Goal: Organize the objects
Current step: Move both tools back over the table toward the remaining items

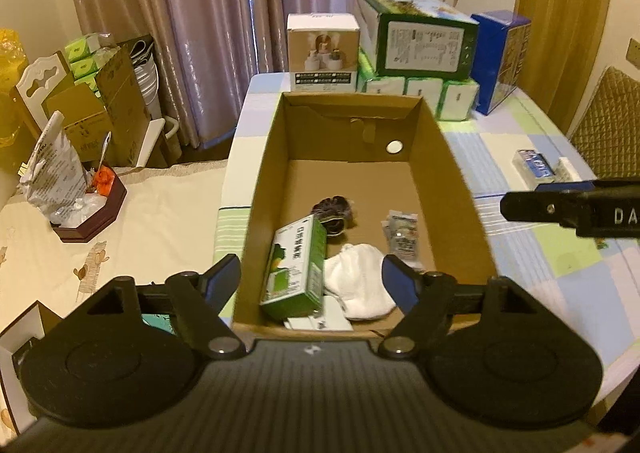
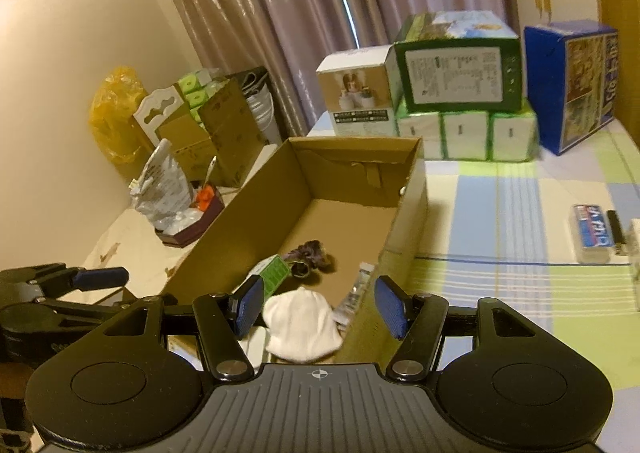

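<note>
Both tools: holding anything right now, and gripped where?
Nothing held. The left tool and right tool are both open and empty above the cardboard box.

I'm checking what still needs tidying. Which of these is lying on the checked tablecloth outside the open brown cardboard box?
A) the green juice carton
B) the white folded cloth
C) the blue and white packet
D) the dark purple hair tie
C: the blue and white packet lies on the checked tablecloth, to the right of the open brown cardboard box; the others are inside the box.
</note>
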`<move>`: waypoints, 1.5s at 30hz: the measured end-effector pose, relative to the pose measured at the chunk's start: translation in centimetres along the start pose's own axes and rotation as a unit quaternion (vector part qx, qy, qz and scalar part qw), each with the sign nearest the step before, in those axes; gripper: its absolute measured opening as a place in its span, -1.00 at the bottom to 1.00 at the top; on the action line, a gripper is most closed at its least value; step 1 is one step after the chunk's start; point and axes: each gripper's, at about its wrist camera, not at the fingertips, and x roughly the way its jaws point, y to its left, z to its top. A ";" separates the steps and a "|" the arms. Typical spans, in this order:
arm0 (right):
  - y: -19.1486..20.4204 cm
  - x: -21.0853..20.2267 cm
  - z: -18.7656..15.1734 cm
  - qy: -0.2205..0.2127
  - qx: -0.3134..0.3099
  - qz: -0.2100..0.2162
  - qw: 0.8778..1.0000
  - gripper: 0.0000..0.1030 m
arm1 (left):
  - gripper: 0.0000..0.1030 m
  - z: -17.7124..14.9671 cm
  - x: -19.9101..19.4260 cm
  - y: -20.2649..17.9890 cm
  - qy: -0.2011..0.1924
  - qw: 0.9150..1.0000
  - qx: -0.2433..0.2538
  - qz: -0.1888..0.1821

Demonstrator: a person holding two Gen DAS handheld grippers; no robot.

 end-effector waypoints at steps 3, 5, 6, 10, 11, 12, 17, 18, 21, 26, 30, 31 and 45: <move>-0.1 -1.8 -0.7 -0.006 -0.002 -0.005 1.000 0.26 | 0.54 -0.2 -1.2 -0.9 -0.007 1.000 -0.004 -0.001; -0.3 -3.0 -1.1 -0.011 -0.004 -0.010 1.000 0.36 | 0.61 -0.4 -2.0 -1.5 -0.011 1.000 -0.007 0.000; -0.4 -3.6 -1.4 -0.013 -0.006 -0.013 1.000 0.46 | 0.63 -0.5 -2.4 -1.8 -0.015 1.000 -0.011 -0.001; -1.0 -5.8 -2.5 -0.017 -0.015 -0.019 1.000 0.77 | 0.73 -0.9 -4.0 -3.1 -0.024 1.000 -0.017 -0.004; -1.2 -6.3 -2.8 -0.018 -0.014 -0.022 0.999 0.80 | 0.76 -1.0 -4.3 -3.5 -0.026 1.000 -0.016 -0.005; -1.5 -6.8 -3.1 -0.019 -0.012 -0.025 0.999 0.86 | 0.80 -1.1 -4.6 -3.9 -0.028 0.999 -0.015 -0.006; -3.2 -9.3 -4.2 -0.021 0.001 -0.033 0.999 0.96 | 0.97 -1.5 -6.0 -5.7 -0.038 0.999 -0.021 -0.013; -3.7 -9.8 -4.4 -0.022 0.004 -0.034 0.999 0.96 | 0.97 -1.6 -6.4 -6.2 -0.041 0.999 -0.021 -0.014; -4.9 -11.3 -5.1 -0.024 0.017 -0.041 0.999 0.96 | 0.98 -1.9 -7.1 -7.4 -0.045 0.999 -0.017 -0.014; -7.0 -13.5 -6.0 -0.028 0.042 -0.053 0.997 0.96 | 0.98 -2.3 -7.8 -8.9 -0.047 0.998 -0.023 -0.021; -8.3 -15.1 -6.5 -0.033 0.057 -0.059 0.996 0.96 | 0.98 -2.6 -8.0 -9.9 -0.045 0.998 -0.028 -0.029; -8.6 -15.4 -6.6 -0.035 0.058 -0.062 0.996 0.96 | 0.98 -2.6 -8.1 -10.2 -0.045 0.998 -0.027 -0.031; -13.4 -19.5 -8.0 -0.049 0.085 -0.112 0.989 0.96 | 0.98 -2.7 -7.9 -14.6 -0.042 0.997 -0.022 -0.067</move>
